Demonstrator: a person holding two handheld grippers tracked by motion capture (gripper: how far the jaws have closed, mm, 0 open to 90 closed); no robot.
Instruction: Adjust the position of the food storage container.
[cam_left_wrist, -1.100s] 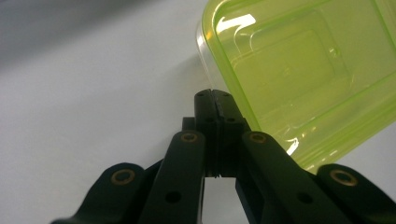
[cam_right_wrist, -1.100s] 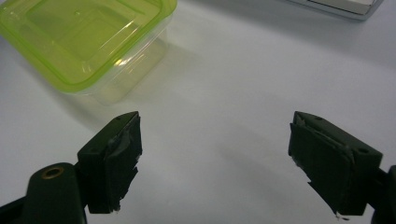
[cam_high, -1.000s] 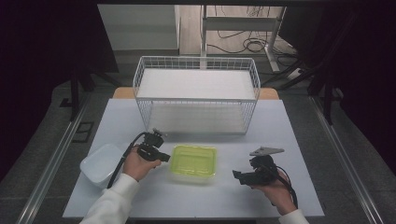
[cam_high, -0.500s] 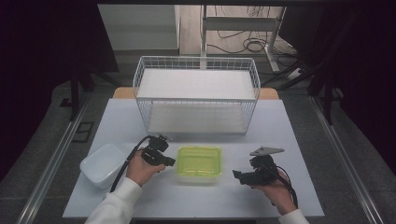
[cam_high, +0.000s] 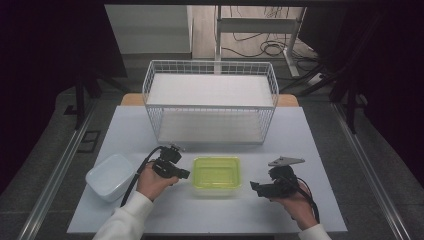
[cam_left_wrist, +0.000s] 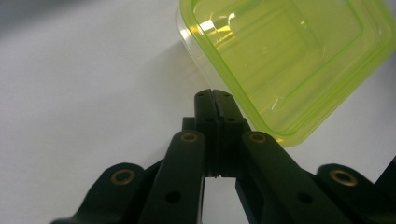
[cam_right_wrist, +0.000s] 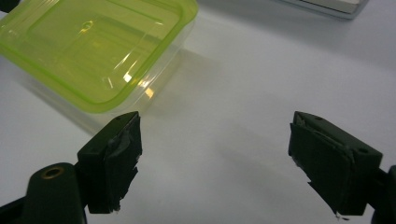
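A clear container with a lime-green lid (cam_high: 217, 173) sits on the white table near the front middle. My left gripper (cam_high: 186, 174) is just left of it, jaws pressed together with nothing between them. In the left gripper view the shut tips (cam_left_wrist: 215, 94) lie beside the lid's near corner (cam_left_wrist: 289, 60), very close to it; I cannot tell if they touch. My right gripper (cam_high: 254, 187) rests to the right of the container, pointing at it. Its jaws (cam_right_wrist: 217, 140) stand wide open over bare table, short of the green lid (cam_right_wrist: 98, 51).
A white wire basket (cam_high: 210, 106) with a white floor stands at the back middle of the table (cam_high: 300, 130). A frosted lidded container (cam_high: 109, 176) sits at the front left, beside my left hand. Cables trail from both grippers.
My left gripper has edged slightly right, toward the green-lidded container. The right gripper and the container have kept still.
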